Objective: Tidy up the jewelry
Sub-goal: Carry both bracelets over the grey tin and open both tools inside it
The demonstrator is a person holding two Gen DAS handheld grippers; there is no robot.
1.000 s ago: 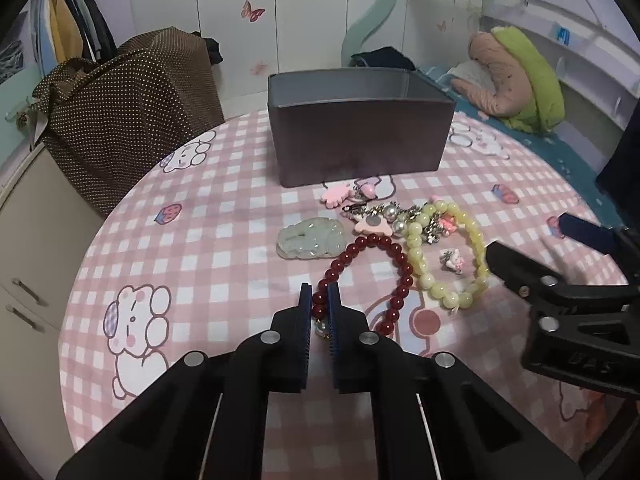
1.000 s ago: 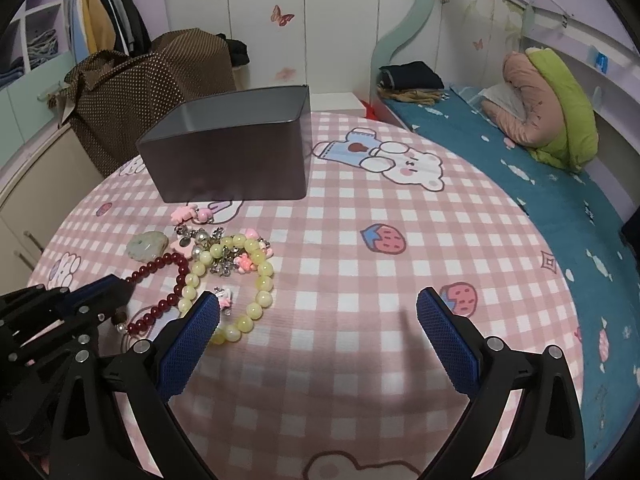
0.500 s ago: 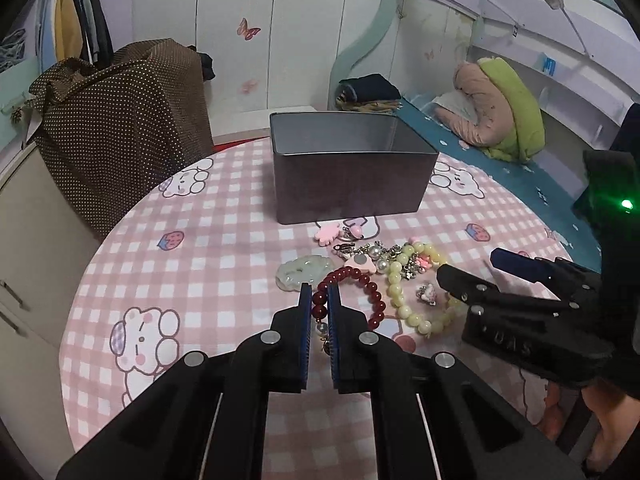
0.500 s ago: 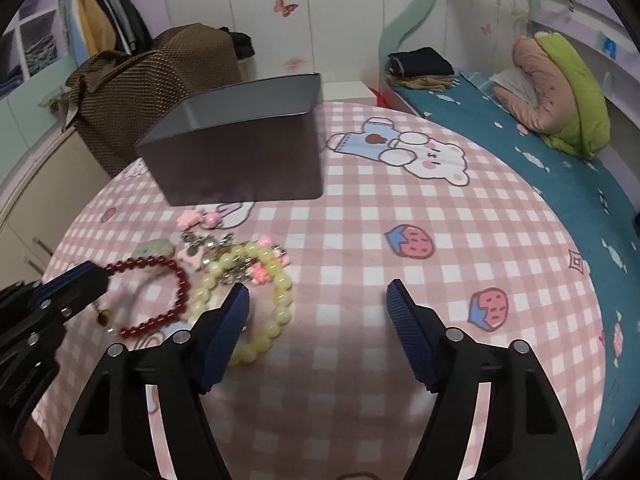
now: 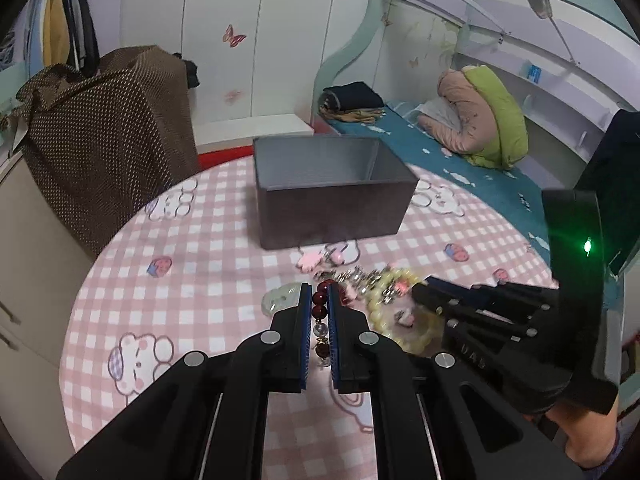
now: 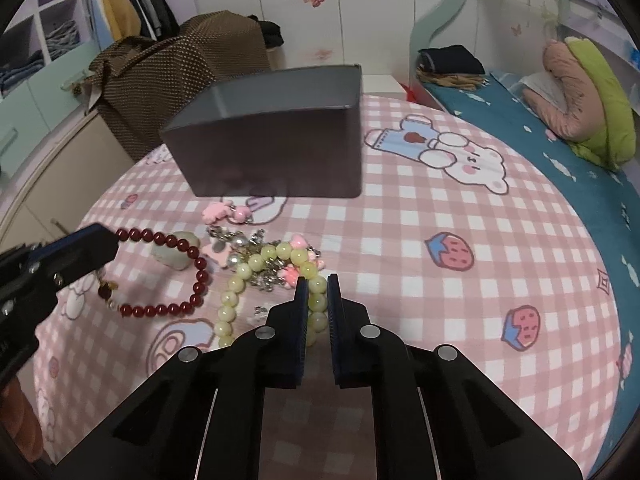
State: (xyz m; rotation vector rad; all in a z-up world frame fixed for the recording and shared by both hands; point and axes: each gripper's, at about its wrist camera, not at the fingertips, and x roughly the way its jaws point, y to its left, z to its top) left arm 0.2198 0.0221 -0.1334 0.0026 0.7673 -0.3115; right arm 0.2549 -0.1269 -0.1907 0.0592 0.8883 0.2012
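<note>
On the pink checked table (image 6: 440, 216), the jewelry is piled just in front of the grey box (image 5: 332, 200), likely so it can be dropped in. The red bead bracelet (image 6: 172, 280) is pinched tight by the left gripper (image 5: 320, 312). The right gripper (image 6: 318, 300) has just been closing, and the yellow bead bracelet (image 6: 248, 276) is now squeezed between its fingers, ready for lifting

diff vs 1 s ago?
Right gripper: jaws, wide open before, have just been closing and now pinch the yellow-green bracelet. Left gripper has lifted the red bracelet partly off the table. Unchanged: left jaws shut on it; box and jade pendant in place.
</note>
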